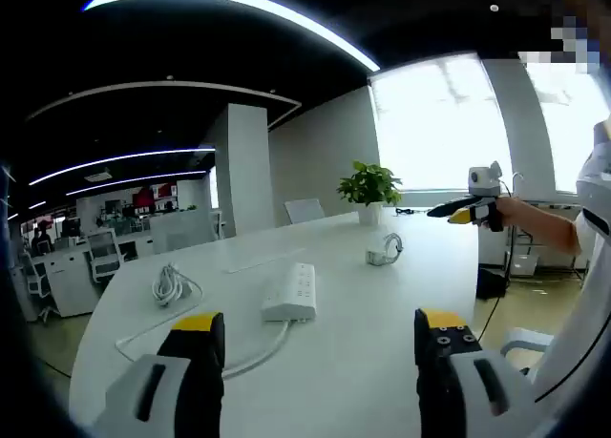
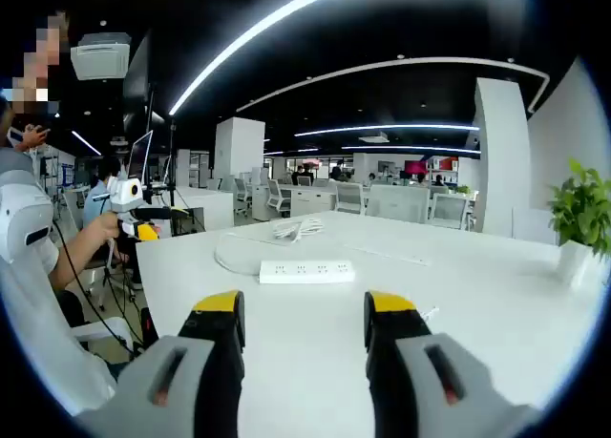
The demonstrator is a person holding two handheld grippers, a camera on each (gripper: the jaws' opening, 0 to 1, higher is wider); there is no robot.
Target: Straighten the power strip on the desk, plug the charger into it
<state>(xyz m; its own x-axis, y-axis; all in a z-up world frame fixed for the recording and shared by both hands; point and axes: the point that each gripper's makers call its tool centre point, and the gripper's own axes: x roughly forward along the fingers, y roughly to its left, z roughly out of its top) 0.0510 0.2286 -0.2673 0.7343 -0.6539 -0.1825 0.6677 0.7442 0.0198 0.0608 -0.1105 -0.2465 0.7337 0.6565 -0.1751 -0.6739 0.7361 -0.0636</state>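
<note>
White plastic marks the power strip (image 1: 291,293), which lies flat on the pale tabletop (image 1: 382,343), angled across it, its cord looping toward the near edge. A small charger (image 1: 384,251) with its coiled cable is seen farther along, near a potted plant (image 1: 369,188), well apart from the strip; a second bundled cable (image 1: 169,285) rests to the strip's other side. Both claws are held released and empty above the tabletop: the left claw (image 1: 310,347) is spread before the strip, and the right claw (image 2: 301,314) is spread with the strip (image 2: 307,271) lying ahead between its jaws. Nothing is touched yet, so straightening is judged the step in hand. The strip would best be gripped across its narrow sides near one end, and turned flat on the surface rather than lifted, with the cord left slack so that it is not dragged askew.
</note>
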